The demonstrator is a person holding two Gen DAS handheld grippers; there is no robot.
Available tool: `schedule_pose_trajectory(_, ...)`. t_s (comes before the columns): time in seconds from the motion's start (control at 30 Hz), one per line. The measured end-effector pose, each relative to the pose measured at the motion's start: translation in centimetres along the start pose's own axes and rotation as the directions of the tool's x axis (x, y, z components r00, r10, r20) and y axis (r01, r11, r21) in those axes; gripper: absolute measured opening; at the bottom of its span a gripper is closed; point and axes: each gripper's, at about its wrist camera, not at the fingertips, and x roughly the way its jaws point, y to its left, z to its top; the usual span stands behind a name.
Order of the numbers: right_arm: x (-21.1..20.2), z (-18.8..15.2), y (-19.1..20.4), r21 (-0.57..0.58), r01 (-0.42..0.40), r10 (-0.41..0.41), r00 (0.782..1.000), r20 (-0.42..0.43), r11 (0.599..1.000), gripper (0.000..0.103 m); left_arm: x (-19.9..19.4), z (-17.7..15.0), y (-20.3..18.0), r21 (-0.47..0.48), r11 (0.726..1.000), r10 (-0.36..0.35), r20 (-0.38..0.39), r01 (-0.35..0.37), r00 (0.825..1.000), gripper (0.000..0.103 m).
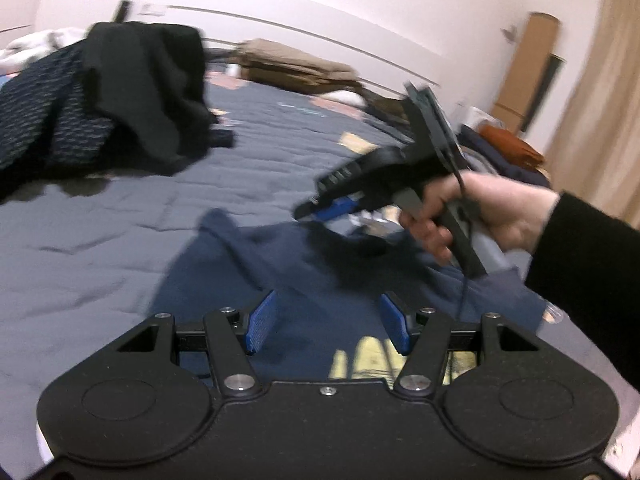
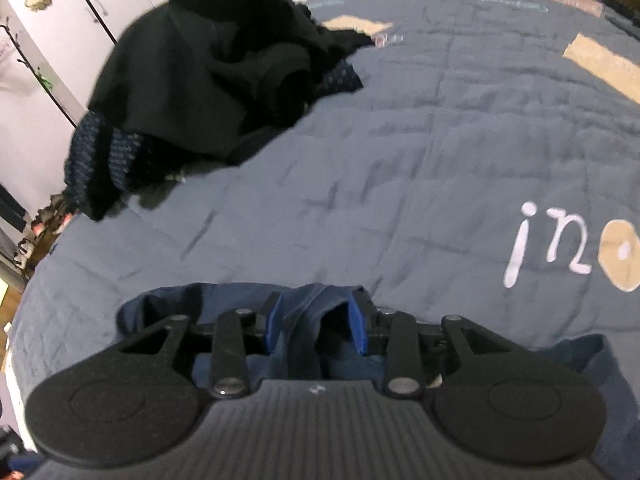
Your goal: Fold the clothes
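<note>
A navy blue garment lies spread on the grey-blue quilted bed, with a yellow print near my left gripper's base. My left gripper is open just above the garment, nothing between its blue pads. My right gripper, held in a hand, hovers over the garment's far part, tilted down to the left. In the right wrist view the right gripper is open, with a fold of the navy garment rising between its blue pads without being clamped.
A pile of black and patterned navy clothes sits on the bed at the back left, also in the right wrist view. A tan folded item lies at the far edge. Orange and dark clothes sit at the right. The quilt stretches ahead.
</note>
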Motion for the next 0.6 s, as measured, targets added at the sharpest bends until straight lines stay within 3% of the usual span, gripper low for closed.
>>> schedule_pose_trajectory(0.17, 2.0, -0.1, 0.1, 0.021, 0.005, -0.004, 1.000, -0.029, 1.000, 0.032, -0.6, 0.6, 1.3, -0.043, 0.998, 0.048, 0.010, -0.047, 0.999, 0.057)
schedule_pose_trajectory(0.27, 2.9, -0.3, 0.3, 0.030, 0.004, -0.003, 0.999, -0.044, 1.000, 0.009, -0.8, 0.7, 1.5, -0.058, 0.997, 0.061, 0.016, -0.060, 0.998, 0.057)
schedule_pose_trajectory(0.37, 2.2, -0.5, 1.0, -0.015, -0.002, 0.002, 1.000, 0.031, 1.000, 0.006, -1.1, 0.9, 1.7, -0.075, 0.995, 0.066, 0.023, -0.064, 0.998, 0.057)
schedule_pose_trajectory(0.43, 0.9, -0.7, 1.9, -0.091, -0.032, 0.044, 0.990, 0.135, 0.995, 0.005, -1.3, 0.9, 1.9, -0.086, 0.994, 0.071, 0.030, -0.068, 0.997, 0.057)
schedule_pose_trajectory(0.5, -0.5, -0.9, 2.9, -0.188, -0.049, 0.094, 0.966, 0.241, 0.981, 0.005, -1.5, 1.0, 2.1, -0.097, 0.993, 0.074, 0.039, -0.070, 0.996, 0.057)
schedule_pose_trajectory(0.6, -1.4, -1.7, 3.4, -0.307, -0.054, 0.159, 0.931, 0.330, 0.950, 0.005, -1.6, 0.9, 2.0, -0.100, 0.993, 0.073, 0.041, -0.068, 0.997, 0.057)
